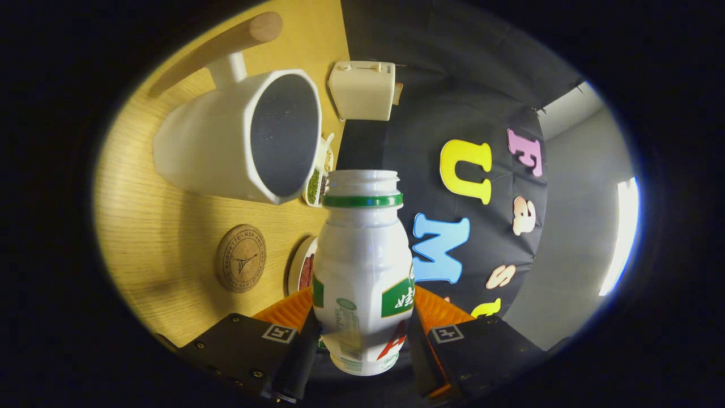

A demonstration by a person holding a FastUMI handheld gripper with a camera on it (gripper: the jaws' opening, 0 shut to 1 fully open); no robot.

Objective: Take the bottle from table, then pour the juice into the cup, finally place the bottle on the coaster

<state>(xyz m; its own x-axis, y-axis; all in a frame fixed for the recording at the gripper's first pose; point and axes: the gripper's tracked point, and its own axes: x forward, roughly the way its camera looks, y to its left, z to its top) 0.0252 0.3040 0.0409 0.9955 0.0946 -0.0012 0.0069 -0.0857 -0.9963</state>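
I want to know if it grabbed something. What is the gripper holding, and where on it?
The gripper holds the white bottle, its two fingers pressing on the lower body, one on each side. The open neck points toward the white cup.

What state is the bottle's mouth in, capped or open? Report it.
Open. The bottle, clamped between the gripper fingers, shows bare neck threads above its green ring, with no cap on top. Its contents cannot be told.
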